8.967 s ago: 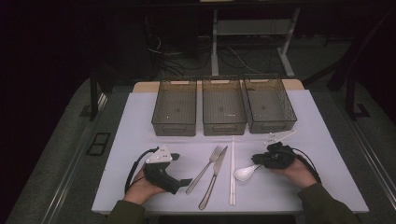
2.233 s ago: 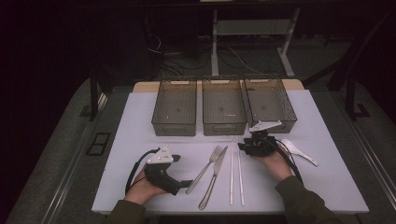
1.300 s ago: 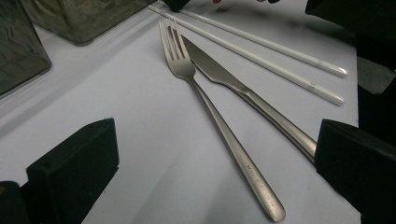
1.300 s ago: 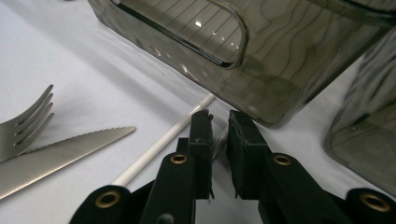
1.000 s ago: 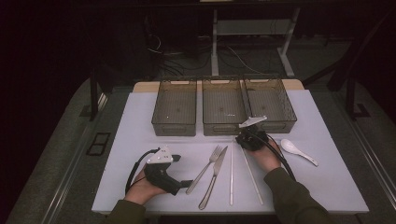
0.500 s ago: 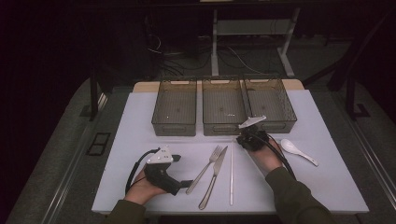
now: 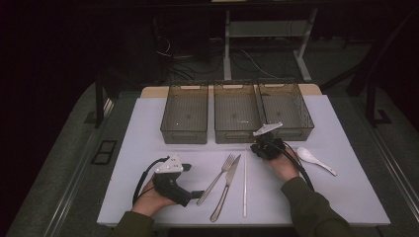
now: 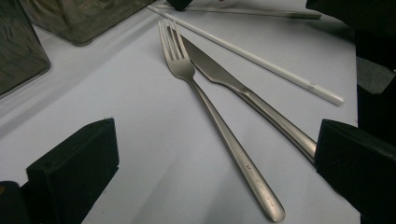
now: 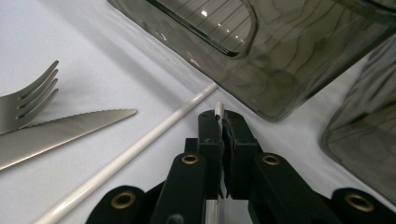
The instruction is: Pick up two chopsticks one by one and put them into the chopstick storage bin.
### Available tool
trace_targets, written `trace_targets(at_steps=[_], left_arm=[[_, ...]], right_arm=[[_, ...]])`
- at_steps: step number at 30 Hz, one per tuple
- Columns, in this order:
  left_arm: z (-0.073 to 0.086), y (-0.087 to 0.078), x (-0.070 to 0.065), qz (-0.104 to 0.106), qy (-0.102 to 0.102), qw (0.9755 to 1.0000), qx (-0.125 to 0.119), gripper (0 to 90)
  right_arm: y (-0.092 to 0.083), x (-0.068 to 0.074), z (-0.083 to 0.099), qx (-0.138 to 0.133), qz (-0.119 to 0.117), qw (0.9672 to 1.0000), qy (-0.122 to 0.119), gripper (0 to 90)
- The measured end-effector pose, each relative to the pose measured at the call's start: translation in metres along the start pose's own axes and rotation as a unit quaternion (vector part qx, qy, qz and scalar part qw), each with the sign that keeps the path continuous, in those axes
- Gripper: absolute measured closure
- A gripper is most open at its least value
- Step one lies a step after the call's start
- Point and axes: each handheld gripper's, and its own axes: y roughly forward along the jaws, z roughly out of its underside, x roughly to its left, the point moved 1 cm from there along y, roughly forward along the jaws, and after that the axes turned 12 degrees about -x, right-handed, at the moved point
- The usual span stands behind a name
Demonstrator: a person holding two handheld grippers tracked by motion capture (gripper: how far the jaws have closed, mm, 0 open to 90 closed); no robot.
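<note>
Now the right gripper (image 7: 262, 146) sits just in front of the middle bin (image 7: 236, 113), its jaws clamped on a white chopstick (image 9: 218, 111), whose tip pokes up between the pads in the right gripper view. Compared with a second ago, one chopstick has left the counter (image 7: 148, 128): two lay beside the knife (image 7: 228, 183) then, and now the other chopstick (image 7: 244, 183) lies there alone, straight and flat. The jaws have just been closing, with that stick between them. By contrast, the left gripper (image 7: 195, 193) has not shifted, jaws apart and resting near the fork (image 8: 212, 114) handle. The white spoon (image 7: 315, 159) lies at the right, where it was a second ago.
</note>
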Motion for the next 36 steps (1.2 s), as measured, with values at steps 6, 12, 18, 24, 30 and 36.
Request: trace_targets(at_steps=[6, 12, 18, 24, 30, 36], left_arm=[[0.0, 0.0, 0.001, -0.001, -0.003, 1.0, -0.001, 0.0], [0.0, 0.0, 0.0, 0.0, -0.002, 1.0, -0.002, 0.0], [0.0, 0.0, 0.0, 0.001, 0.001, 1.0, -0.002, 0.0], [0.0, 0.0, 0.0, 0.001, 0.004, 1.0, 0.004, 0.0], [0.0, 0.001, 0.0, -0.002, 0.002, 1.0, 0.005, 0.0], [0.001, 0.001, 0.0, -0.002, 0.003, 1.0, 0.006, 0.0]], right_arm=[[-0.01, -0.007, 0.0, -0.015, -0.021, 0.9991, 0.034, 72.8], [-0.042, -0.007, 0.006, -0.021, -0.035, 0.9987, 0.031, 57.2], [-0.075, -0.002, 0.024, -0.021, -0.05, 0.9981, 0.028, 56.6], [-0.094, 0.001, 0.047, -0.011, -0.051, 0.9985, 0.016, 62.4], [-0.098, -0.006, 0.066, 0.002, -0.04, 0.9989, 0.024, 71.1], [-0.094, -0.006, 0.069, 0.014, -0.034, 0.9991, 0.022, 80.3]])
